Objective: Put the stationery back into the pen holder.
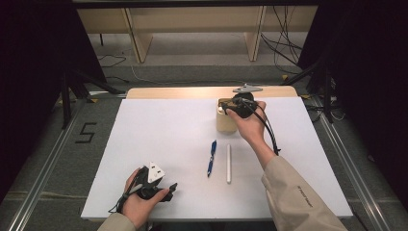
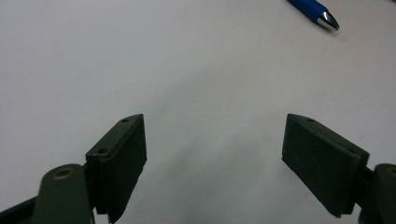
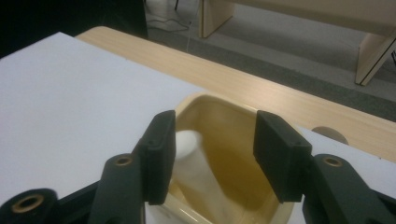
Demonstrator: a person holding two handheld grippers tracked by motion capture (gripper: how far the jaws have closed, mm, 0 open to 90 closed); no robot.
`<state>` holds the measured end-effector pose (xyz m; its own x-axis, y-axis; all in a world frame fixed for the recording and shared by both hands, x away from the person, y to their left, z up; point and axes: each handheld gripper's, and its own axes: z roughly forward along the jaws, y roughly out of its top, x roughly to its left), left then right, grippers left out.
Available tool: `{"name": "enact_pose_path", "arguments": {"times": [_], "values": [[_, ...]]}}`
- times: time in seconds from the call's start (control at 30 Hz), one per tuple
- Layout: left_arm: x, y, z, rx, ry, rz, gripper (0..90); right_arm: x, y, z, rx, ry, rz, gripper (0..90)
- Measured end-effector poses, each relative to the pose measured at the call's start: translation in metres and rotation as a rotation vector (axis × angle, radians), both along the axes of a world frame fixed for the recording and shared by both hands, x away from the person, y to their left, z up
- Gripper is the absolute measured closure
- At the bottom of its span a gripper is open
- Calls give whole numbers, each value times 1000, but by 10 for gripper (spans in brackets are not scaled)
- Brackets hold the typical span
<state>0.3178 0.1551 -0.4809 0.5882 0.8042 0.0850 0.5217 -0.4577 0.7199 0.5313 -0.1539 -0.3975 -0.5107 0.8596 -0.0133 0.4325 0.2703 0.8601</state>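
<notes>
**Ana:** Right gripper view looks straight down into the beige cup point(image 3: 233, 154), and a white pen point(image 3: 198, 172) leans inside it against the near-left wall. The right gripper point(image 3: 212, 158) hangs over the rim with its fingers point(image 3: 161, 154) spread apart, one on each side of the pen's top, gripping nothing.

**Ben:** So that pen is in. Where does the cup stand?

**Ana:** High view puts the cup point(image 1: 225, 120) near the far edge of the white table point(image 1: 159, 139), right of centre, under the right gripper point(image 1: 240, 107). Two more pens lie side by side nearer the person: a blue pen point(image 1: 211, 157) and a second white pen point(image 1: 228, 163), close together but not touching.

**Ben:** And the other hand?

**Ana:** The left gripper point(image 1: 156, 185) rests near the front edge, well apart from the cup. In the left gripper view its fingers point(image 2: 123, 163) are wide open over bare table, with the blue pen's tip point(image 2: 327, 19) at the top right corner.

**Ben:** What would you advise for the step in hand?

**Ana:** I judge it is clearing the cup after a drop. Lift straight up with the fingers kept wide, so neither one snags the pen or tips the cup. Then take the next pen at mid-length, fingers across the barrel.

**Ben:** Any writing?

**Ana:** A figure 5 point(image 1: 85, 133) is marked on the floor left of the table. I can read no brand on the pens or the cup.
</notes>
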Motion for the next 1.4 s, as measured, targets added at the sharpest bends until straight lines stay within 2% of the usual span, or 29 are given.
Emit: {"name": "enact_pose_path", "arguments": {"times": [0.17,0.27,0.47,0.53,0.63,0.83,1.03,1.1,1.17,1.23,1.33,1.4], "values": [[0,0,0,-1,2,0,219,-10,-8,14,41,-7,-8,442],[0,-1,-1,-3,5,2,219,-18,-14,20,37,26,-12,425],[-1,-1,0,-1,6,-1,218,-36,-24,22,37,137,-10,414],[-1,-1,0,-2,8,-1,219,-42,-28,23,47,153,-15,393],[-1,-2,-1,-4,8,-1,219,-49,-31,23,26,182,-11,397],[-1,-2,-1,-7,4,3,219,-62,-40,17,30,279,-2,515],[-1,-2,-1,-6,3,4,219,-77,-41,3,-34,387,-12,630],[-1,-3,-1,-5,2,5,219,-80,-40,-2,-51,403,1,692],[-1,-3,-1,-5,1,4,219,-83,-40,-6,-42,421,14,725],[-1,-3,-1,-3,2,5,218,-88,-39,-8,-70,414,11,737],[-1,-3,-1,-3,3,5,219,-94,-42,-9,-20,447,-12,721],[-1,-3,-1,-4,1,5,219,-98,-44,-9,-42,404,-25,716]]}}
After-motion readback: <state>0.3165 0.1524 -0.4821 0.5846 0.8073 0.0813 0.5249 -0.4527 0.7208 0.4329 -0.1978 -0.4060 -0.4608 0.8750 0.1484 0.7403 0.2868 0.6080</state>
